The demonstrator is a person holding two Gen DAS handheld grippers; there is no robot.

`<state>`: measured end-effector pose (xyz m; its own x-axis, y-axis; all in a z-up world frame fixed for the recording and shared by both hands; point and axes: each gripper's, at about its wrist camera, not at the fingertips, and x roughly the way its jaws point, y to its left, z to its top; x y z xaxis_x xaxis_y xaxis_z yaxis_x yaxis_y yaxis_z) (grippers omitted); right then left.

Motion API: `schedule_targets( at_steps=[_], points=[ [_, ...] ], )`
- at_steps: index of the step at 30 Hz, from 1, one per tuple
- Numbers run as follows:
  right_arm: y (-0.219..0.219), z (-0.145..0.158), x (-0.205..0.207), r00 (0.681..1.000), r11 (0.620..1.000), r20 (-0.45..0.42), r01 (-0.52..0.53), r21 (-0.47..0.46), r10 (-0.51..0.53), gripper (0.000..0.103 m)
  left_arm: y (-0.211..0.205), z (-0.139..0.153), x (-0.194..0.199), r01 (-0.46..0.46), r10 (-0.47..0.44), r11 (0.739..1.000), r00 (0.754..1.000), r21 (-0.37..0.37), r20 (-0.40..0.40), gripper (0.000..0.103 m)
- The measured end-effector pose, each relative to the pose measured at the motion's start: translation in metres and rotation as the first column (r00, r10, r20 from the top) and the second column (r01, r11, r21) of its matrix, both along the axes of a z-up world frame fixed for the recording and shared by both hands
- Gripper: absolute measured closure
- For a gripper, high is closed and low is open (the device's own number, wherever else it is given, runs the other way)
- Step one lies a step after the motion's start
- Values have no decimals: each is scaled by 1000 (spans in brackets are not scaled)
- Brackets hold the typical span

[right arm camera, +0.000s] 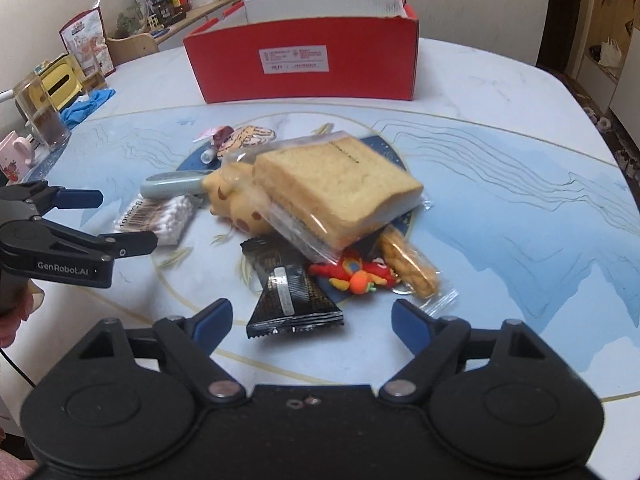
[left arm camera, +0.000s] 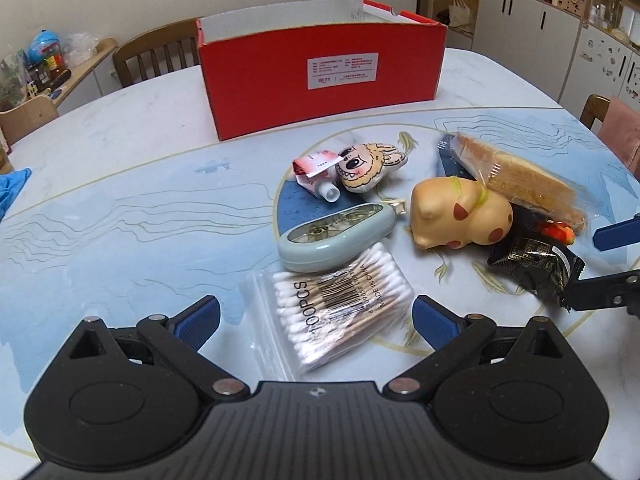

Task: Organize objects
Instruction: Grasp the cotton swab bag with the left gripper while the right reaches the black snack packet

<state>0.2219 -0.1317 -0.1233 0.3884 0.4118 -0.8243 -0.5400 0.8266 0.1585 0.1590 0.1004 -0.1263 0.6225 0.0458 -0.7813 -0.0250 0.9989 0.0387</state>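
A pile of small items lies in front of an open red box (left arm camera: pixel 320 80) (right arm camera: pixel 304 64). My left gripper (left arm camera: pixel 316 314) is open and low over the table, with a bag of cotton swabs (left arm camera: pixel 340 308) between its fingers, untouched by the pads. Behind it lie a teal case (left arm camera: pixel 332 236), a plush monster (left arm camera: pixel 368 166), a small tube (left arm camera: pixel 316 172) and a tan squishy dog (left arm camera: pixel 460 212). My right gripper (right arm camera: pixel 312 316) is open with a black packet (right arm camera: pixel 288 292) between its fingers, clear of both pads. Bagged bread (right arm camera: pixel 336 188) leans over a red-orange toy (right arm camera: pixel 356 274) and a biscuit packet (right arm camera: pixel 408 264).
The round marble-pattern table (right arm camera: pixel 500 184) has bare surface to the right of the pile. A blue cloth (right arm camera: pixel 86 106), a glass container (right arm camera: pixel 44 116) and a pink mug (right arm camera: pixel 16 152) crowd its left edge. Wooden chairs (left arm camera: pixel 156 54) stand behind the box.
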Motion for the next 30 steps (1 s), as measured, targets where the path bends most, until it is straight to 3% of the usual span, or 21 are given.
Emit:
schedule_targets(
  at_steps=[13,18,23,30],
  points=[
    [21,-13,12,997,1000,-74,-7,-3,6,32,-4,-11,16,7,-7,1000,1000,-24,-26,1],
    [24,-16,14,998,1000,-71,1,-15,-2,36,-4,-12,18,12,-13,999,999,-39,-30,7],
    [27,-14,15,998,1000,-62,6,-23,-7,48,-4,-11,18,13,-15,999,999,-44,-33,19],
    [30,-14,14,998,999,-62,7,-34,-9,57,-12,-9,15,18,-19,1000,999,-9,-36,30]
  ],
)
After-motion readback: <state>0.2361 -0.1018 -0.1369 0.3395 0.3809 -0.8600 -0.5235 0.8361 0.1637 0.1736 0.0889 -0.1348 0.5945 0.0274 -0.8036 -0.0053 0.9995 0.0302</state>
